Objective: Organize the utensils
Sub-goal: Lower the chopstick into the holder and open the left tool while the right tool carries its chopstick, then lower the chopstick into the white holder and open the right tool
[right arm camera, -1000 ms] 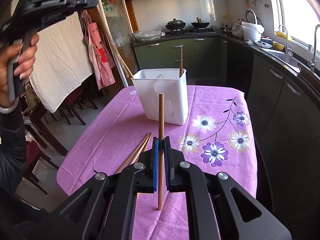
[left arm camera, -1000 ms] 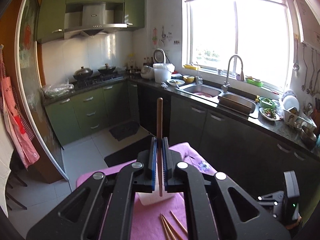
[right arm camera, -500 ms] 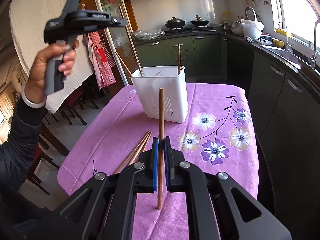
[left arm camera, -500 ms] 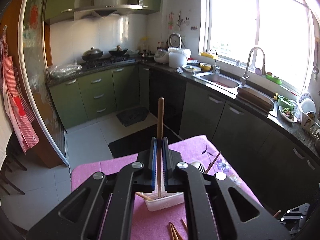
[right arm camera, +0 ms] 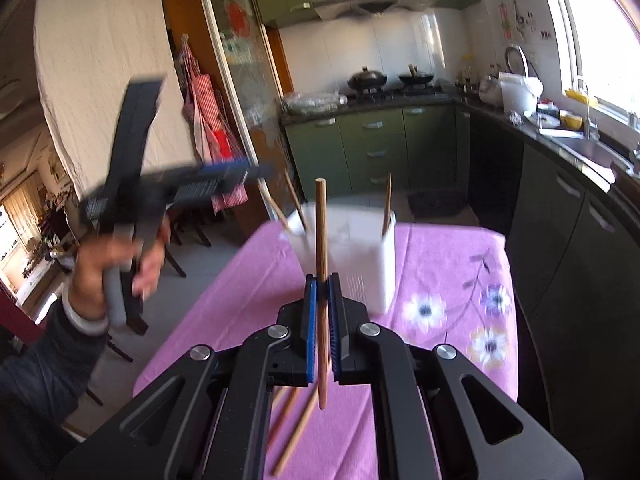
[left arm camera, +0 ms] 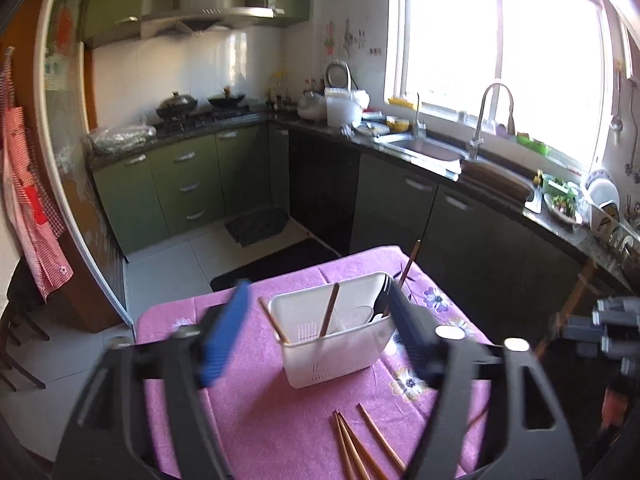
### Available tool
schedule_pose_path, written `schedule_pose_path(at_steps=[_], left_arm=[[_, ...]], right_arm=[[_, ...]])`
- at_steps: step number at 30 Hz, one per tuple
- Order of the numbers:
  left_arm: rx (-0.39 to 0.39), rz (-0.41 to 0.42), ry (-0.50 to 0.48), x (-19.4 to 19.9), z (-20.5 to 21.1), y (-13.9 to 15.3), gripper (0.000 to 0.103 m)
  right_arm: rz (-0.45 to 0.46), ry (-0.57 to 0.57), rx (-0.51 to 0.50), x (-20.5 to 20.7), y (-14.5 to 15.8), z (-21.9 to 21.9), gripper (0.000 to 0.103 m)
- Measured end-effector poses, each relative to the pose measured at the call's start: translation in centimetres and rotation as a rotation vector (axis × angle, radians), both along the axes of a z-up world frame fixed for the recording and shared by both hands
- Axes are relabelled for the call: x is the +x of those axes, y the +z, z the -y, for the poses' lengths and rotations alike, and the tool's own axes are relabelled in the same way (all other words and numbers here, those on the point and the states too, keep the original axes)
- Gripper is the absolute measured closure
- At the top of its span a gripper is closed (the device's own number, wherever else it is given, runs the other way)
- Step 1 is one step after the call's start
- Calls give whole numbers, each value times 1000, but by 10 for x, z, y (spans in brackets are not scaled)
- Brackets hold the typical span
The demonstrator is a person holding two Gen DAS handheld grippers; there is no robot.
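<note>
A white utensil holder stands on the purple flowered tablecloth with several chopsticks standing in it. My left gripper is open and empty, held above and just in front of the holder. It also shows in the right wrist view, raised at the left. My right gripper is shut on an upright wooden chopstick, short of the holder. Loose chopsticks lie on the cloth near me.
Dark and green kitchen cabinets with a sink run along the right and back. Chairs and a cloth-draped surface stand left of the table. The table's right edge drops toward the cabinets.
My left gripper has opened and let go of its chopstick, which now stands in the holder. The left gripper also tilted down toward the table. My right gripper still holds its chopstick.
</note>
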State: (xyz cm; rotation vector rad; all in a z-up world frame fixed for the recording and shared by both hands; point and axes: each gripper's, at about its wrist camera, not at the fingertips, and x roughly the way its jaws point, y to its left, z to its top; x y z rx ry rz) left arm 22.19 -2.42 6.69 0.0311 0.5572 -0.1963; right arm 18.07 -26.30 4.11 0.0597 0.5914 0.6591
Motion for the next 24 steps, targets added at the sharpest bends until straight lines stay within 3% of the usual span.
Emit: schedule_pose_path(at_steps=[4, 10, 16, 24], left_arm=[[6, 60, 30, -45, -10, -5, 11], [17, 36, 75, -95, -27, -41, 9], [56, -17, 102, -119, -37, -72, 9], [49, -75, 91, -110, -39, -79, 9]], right_arm=[[106, -33, 72, 20, 47, -3, 97], [187, -120, 127, 66, 83, -16, 97], [159, -205, 53, 111, 63, -37, 96], [59, -173, -35, 138, 17, -56, 93]])
